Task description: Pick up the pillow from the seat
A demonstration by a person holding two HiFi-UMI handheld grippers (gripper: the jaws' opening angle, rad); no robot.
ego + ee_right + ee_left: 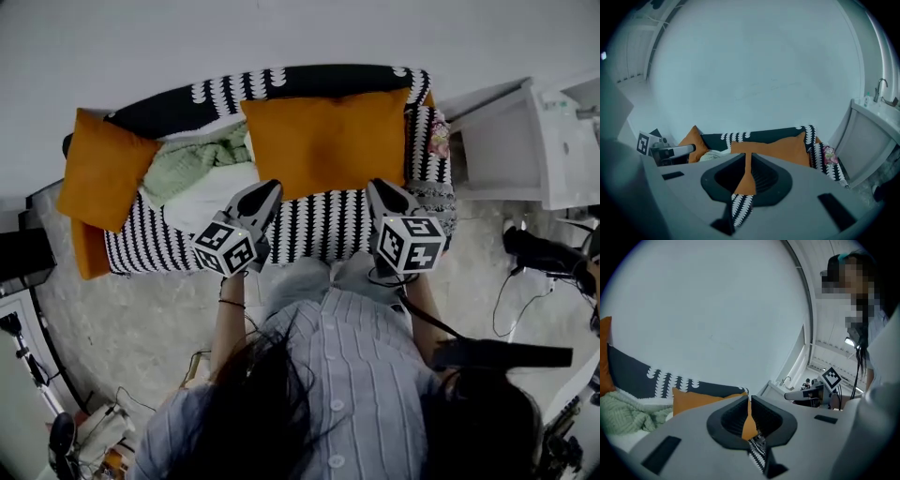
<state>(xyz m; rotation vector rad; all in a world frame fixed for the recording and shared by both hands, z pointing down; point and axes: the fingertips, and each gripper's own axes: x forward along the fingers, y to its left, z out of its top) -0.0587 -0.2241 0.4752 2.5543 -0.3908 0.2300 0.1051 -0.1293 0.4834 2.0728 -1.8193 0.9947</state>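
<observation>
A large orange pillow (328,141) leans against the backrest on the seat of a black-and-white patterned sofa (323,225). It also shows in the left gripper view (693,400) and the right gripper view (780,147). My left gripper (271,187) is shut and empty, its tip just short of the pillow's lower left corner. My right gripper (376,186) is shut and empty too, near the pillow's lower right corner. Each gripper view looks past closed jaws (749,398) (748,157) at the pillow, with nothing between them.
A second orange pillow (101,169) rests on the sofa's left arm, with a green knitted blanket (195,161) beside it. A small floral item (438,137) lies on the right arm. A white cabinet (525,141) stands to the right. Cables and black gear lie on the floor (534,253).
</observation>
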